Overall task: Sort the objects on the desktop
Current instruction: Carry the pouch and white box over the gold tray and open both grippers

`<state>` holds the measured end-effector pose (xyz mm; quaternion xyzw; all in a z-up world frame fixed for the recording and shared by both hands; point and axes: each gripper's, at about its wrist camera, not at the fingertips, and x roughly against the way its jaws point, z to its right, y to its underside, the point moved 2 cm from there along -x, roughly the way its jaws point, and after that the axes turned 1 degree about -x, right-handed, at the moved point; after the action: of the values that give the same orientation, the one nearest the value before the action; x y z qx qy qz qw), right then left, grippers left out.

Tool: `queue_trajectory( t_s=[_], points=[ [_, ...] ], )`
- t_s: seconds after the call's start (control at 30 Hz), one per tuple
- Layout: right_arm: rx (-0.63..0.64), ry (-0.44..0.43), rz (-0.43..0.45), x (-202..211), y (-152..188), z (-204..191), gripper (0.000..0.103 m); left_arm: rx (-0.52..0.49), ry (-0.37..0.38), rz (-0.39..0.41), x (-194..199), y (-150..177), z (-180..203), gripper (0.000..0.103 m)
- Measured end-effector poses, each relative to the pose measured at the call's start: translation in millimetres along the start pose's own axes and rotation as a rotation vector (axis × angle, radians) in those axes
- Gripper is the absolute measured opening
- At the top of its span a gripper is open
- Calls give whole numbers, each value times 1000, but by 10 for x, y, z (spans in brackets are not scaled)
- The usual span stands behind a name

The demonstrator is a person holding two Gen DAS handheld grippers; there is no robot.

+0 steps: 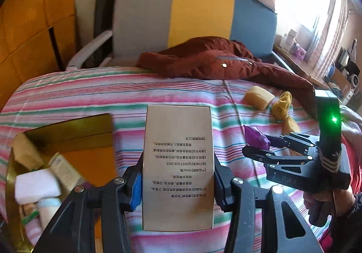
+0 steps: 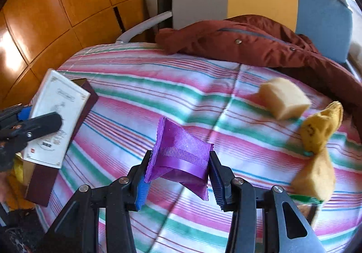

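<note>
- Striped bedding (image 1: 79, 94) in pink, green and white is serving as the work surface, with a grey, yellow and blue chair back (image 1: 172, 15) standing behind it and a rust-red jacket (image 1: 215, 60) lying along its far edge.
- On the near left part of the bedding a gold tray (image 1: 67, 126) with an orange floor is sitting open, holding a white block (image 1: 36, 185), a pale printed carton (image 1: 65, 169), a tan packet (image 1: 25, 151) and a small white bottle (image 1: 48, 210).
- Just right of the tray, the left gripper (image 1: 178, 187) is clamping a tall beige box (image 1: 178, 162) by its long sides, blue pads pressing on both edges.
- The box's long axis is running straight away from the gripper toward the chair; its back face is carrying rows of printed Chinese text, upside down from this side, with "50ml" and "Q/ADZT-023-2023" readable.
- From the right wrist view the box's (image 2: 54, 121) other face is showing white with fine ornamental printing, too small to read.
- Right of the box, the right gripper (image 2: 178, 173) is pinching a purple foil sachet (image 2: 181, 153) between its pads, above the bedding; the sachet's crimped ends are pointing toward the jacket and back toward the gripper.
- Beyond the sachet, nearer the jacket, a yellow sponge (image 2: 285, 99) and a yellow sock (image 2: 321, 135) are lying on the bedding.
</note>
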<state>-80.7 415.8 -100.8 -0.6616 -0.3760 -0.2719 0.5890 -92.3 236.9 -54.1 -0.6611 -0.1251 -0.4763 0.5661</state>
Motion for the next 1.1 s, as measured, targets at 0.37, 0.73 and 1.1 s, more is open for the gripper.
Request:
queue_trajectory(
  t_s=[0.37,0.73,1.1],
  points=[
    [19,-54,-1,46,-22,-564,47,94,-16,21,316,291,-551,50],
    [53,-173,50,187,-203,-1545,47,278,-47,85,769,555,-1507,50],
    [93,-225,12,-15,-271,-2263,47,374,-49,79,756,604,-2125,50]
  ],
)
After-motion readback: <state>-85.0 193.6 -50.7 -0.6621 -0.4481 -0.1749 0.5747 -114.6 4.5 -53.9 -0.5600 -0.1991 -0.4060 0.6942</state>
